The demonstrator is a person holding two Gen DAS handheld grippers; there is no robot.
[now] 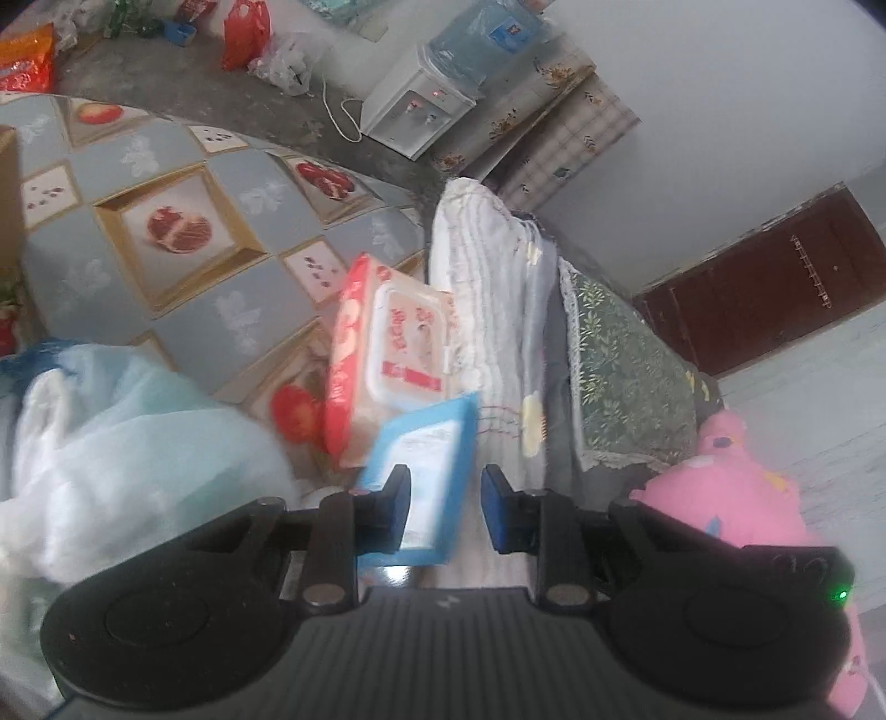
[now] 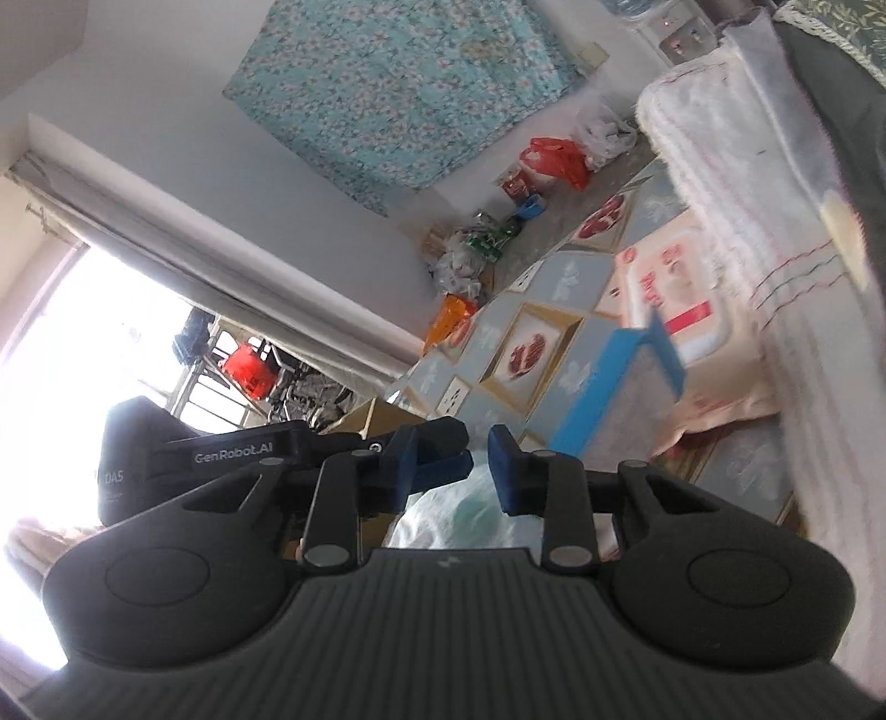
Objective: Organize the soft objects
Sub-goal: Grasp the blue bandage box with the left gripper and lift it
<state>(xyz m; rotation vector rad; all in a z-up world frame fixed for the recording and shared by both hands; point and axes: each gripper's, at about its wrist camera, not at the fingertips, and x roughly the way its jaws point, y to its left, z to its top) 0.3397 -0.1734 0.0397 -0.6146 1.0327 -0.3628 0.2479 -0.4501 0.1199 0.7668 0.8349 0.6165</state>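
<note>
My left gripper [image 1: 446,487] hangs above the table with a narrow gap between its blue pads and nothing in it. Just beyond it a blue tissue pack [image 1: 437,443] leans on a red and white wet-wipes pack [image 1: 398,343]. A pale plastic bag of white cloth [image 1: 111,443] lies to the left. A folded white towel [image 1: 487,288], a green leafy cushion [image 1: 620,360] and a pink plush toy [image 1: 736,487] are on the right. My right gripper [image 2: 454,443] also stands slightly open; the bag [image 2: 465,515] shows behind its gap, unpinched. The left gripper [image 2: 465,450] sits just ahead, apart from the blue pack [image 2: 609,376].
The table wears a pomegranate-print cloth [image 1: 183,221]. A water dispenser [image 1: 421,105] and a red bag [image 1: 246,33] stand on the floor behind. A cardboard box [image 2: 376,415] sits at the table's far end, and a dark brown door [image 1: 775,277] is at the right.
</note>
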